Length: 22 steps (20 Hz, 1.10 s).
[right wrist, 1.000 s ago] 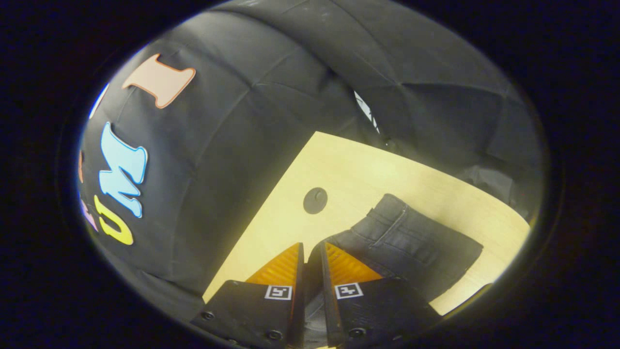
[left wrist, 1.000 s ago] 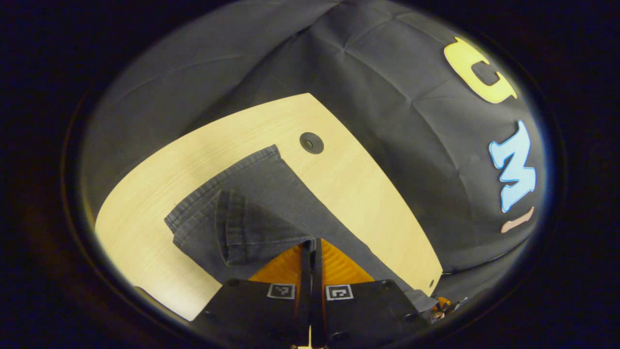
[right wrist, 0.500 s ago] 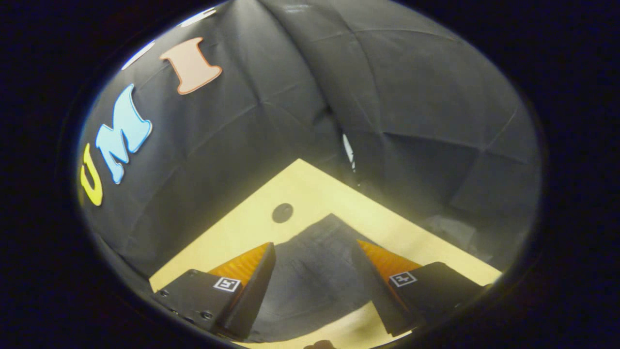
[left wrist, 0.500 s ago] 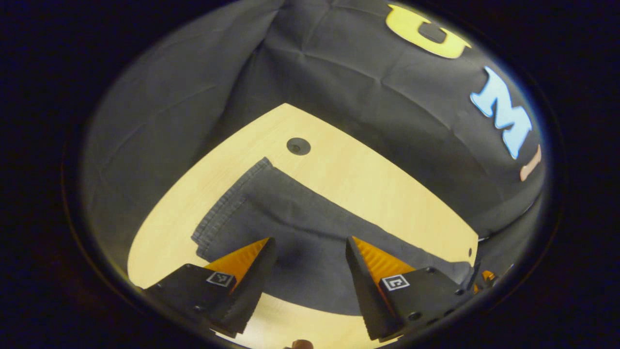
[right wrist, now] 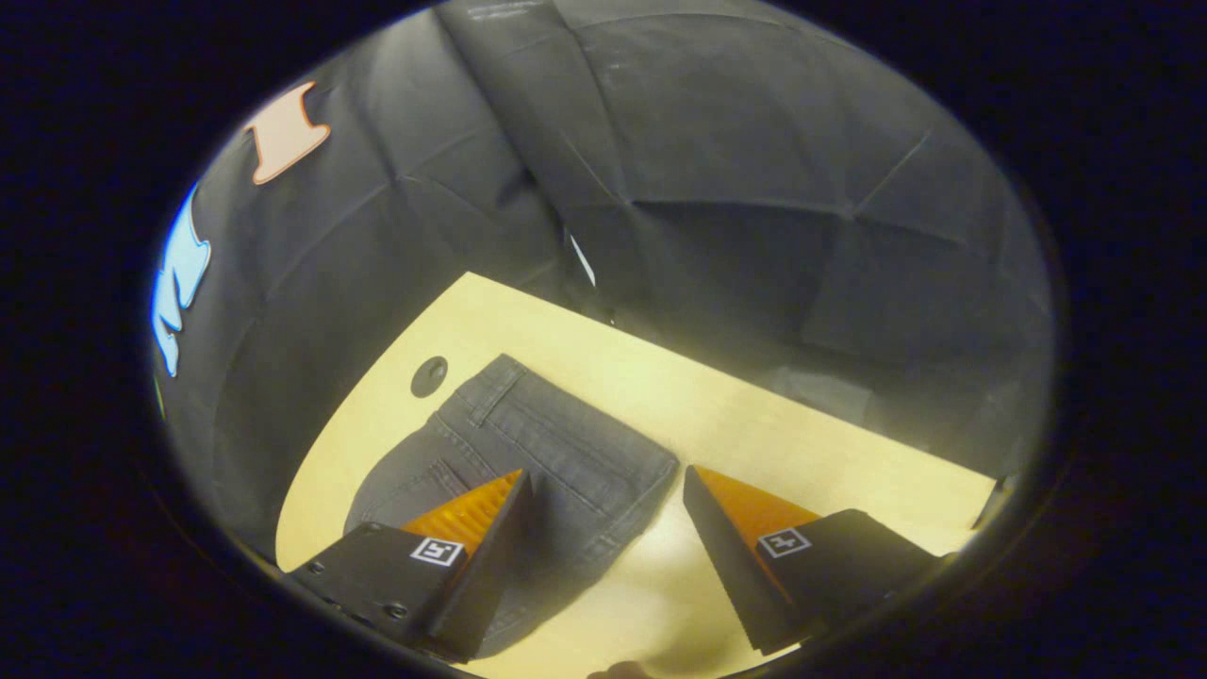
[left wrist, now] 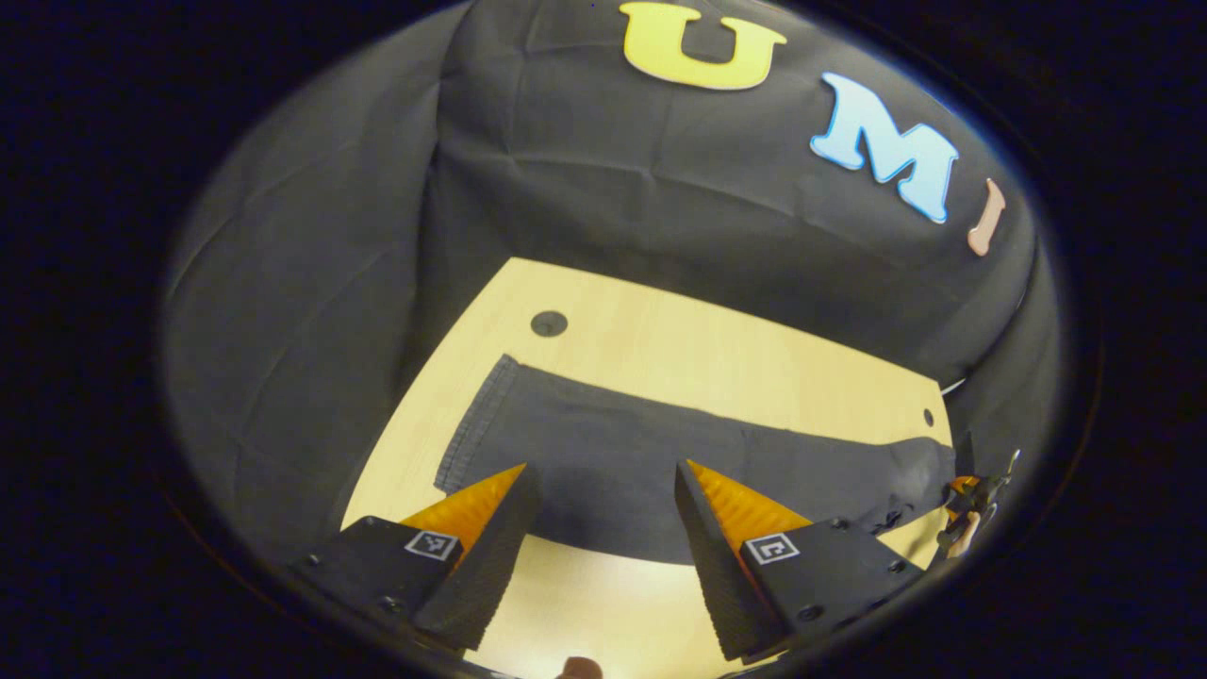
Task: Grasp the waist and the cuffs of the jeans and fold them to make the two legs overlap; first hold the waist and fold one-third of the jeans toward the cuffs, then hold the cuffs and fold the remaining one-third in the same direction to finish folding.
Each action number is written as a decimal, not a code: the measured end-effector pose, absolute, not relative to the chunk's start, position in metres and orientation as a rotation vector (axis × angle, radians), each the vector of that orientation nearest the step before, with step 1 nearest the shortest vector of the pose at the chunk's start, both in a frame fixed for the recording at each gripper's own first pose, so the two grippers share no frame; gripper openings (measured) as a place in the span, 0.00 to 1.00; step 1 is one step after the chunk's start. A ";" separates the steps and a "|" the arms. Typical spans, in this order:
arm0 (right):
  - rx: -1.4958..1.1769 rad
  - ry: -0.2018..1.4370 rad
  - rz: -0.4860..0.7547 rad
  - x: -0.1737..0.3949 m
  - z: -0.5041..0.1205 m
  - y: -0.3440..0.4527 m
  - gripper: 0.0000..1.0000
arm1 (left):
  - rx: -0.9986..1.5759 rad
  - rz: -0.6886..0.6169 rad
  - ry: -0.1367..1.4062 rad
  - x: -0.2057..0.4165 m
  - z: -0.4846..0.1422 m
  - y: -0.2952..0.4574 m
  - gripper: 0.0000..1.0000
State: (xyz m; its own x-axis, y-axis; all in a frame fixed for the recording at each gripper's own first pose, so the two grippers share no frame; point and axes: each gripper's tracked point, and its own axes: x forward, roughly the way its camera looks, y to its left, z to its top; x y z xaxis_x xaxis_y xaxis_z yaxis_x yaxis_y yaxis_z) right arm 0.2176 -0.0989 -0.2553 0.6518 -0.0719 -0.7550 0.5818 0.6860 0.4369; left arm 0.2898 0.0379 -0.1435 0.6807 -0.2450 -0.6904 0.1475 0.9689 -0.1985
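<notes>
Both tongs lifted off jeans [left wrist: 660,462] | left tongs [left wrist: 599,490] released | right tongs [right wrist: 608,495] released, hovering over waist

We see a pale wooden table [left wrist: 717,354] with a light grain, and a small round dark grommet [left wrist: 549,323] sits toward its corner at about ten o'clock in the left gripper view. Black creased cloth wall [right wrist: 754,189] hangs close behind the table from nine to three o'clock in both views. Warm light falls brightest on the near tabletop at six o'clock.
</notes>
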 end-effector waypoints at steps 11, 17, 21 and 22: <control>0.581 0.569 -0.349 0.223 -0.168 -0.090 0.24 | -0.208 -0.238 0.576 0.267 -0.119 0.045 0.95; 0.227 0.245 -0.180 0.177 -0.034 -0.043 0.19 | -0.198 -0.223 0.446 0.273 -0.112 0.053 0.96; 0.126 0.089 -0.029 0.115 0.016 -0.004 0.18 | -0.262 -0.230 0.424 0.276 -0.124 0.065 0.96; 0.129 0.067 0.018 0.103 0.016 -0.003 0.20 | -0.294 -0.229 0.417 0.276 -0.123 0.068 0.96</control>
State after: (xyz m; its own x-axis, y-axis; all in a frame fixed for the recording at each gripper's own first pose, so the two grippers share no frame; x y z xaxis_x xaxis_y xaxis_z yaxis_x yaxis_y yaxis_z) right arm 0.1027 -0.0033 0.0164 0.9976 0.0223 -0.0653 -0.0137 0.9916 0.1288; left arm 0.2761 0.0684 -0.1229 0.8900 -0.2765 -0.3625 0.1573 0.9325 -0.3251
